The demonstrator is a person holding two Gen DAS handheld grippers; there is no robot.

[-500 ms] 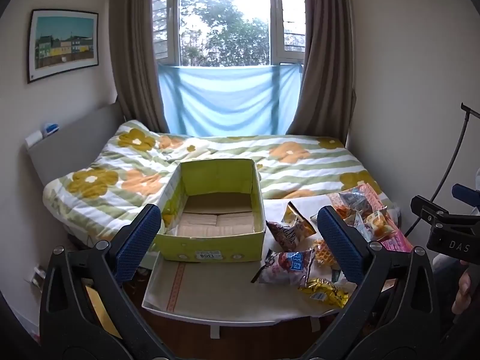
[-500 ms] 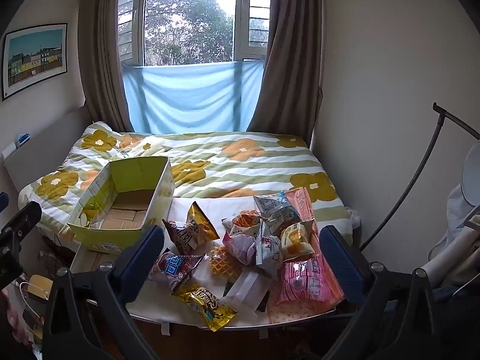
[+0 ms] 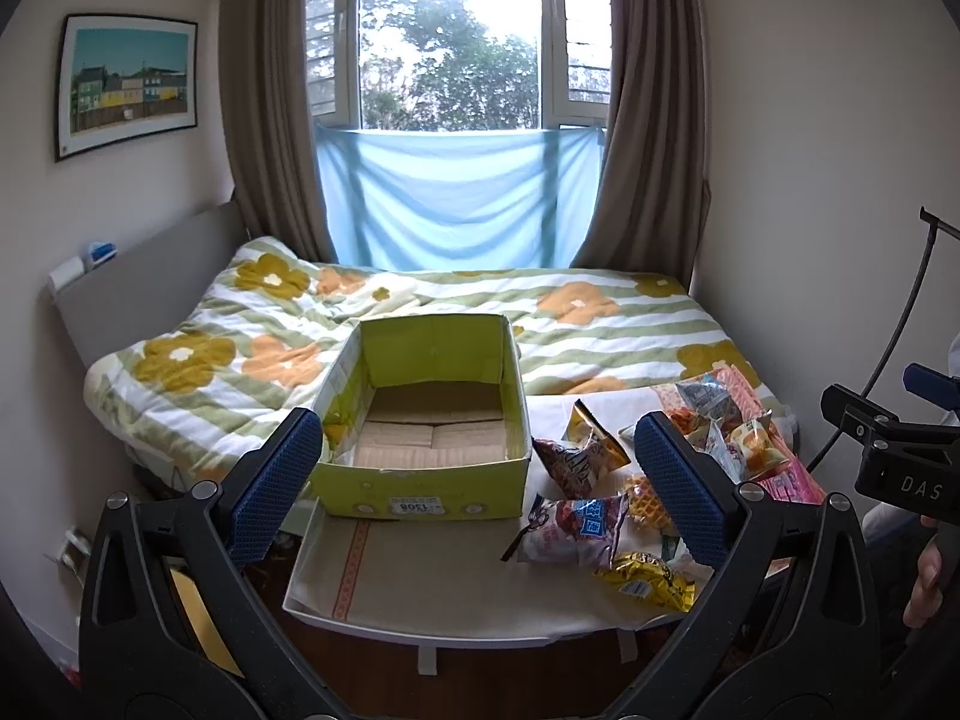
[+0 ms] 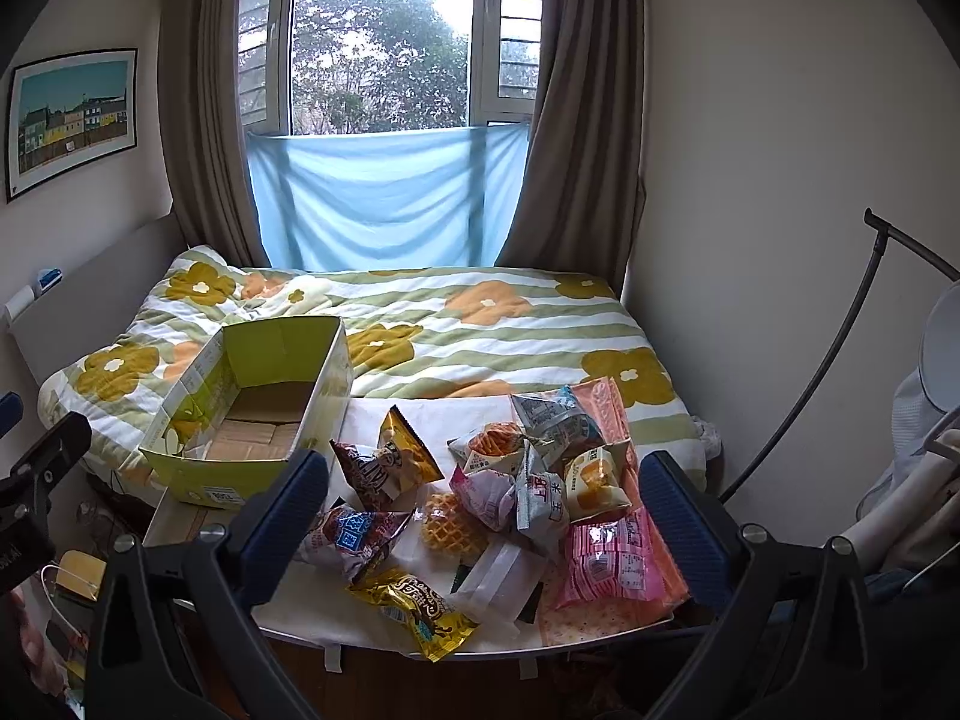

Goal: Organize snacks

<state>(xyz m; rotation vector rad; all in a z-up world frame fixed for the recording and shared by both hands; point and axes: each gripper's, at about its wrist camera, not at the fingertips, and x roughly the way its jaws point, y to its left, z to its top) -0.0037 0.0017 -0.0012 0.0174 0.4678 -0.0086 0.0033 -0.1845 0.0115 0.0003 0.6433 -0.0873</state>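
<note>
An open yellow-green cardboard box [image 3: 420, 480] [image 4: 252, 414] stands empty on the left of a small white table [image 3: 432, 588] [image 4: 372, 420]. A pile of snack packets [image 4: 528, 480] [image 3: 708, 438] lies on the table's right half: a red-blue packet [image 4: 354, 534] [image 3: 576, 525], a gold packet [image 4: 420, 606] [image 3: 648, 579], a waffle [image 4: 450, 525], a pink pack [image 4: 612, 564]. My left gripper [image 3: 477, 483] is open and empty, held above the table in front of the box. My right gripper [image 4: 483, 519] is open and empty above the snack pile.
A bed with a flowered quilt [image 3: 540, 312] lies directly behind the table. Walls close in on the left and right. A black lamp arm [image 4: 840, 360] curves at the right. The right gripper's body [image 3: 900, 456] shows at the left view's right edge.
</note>
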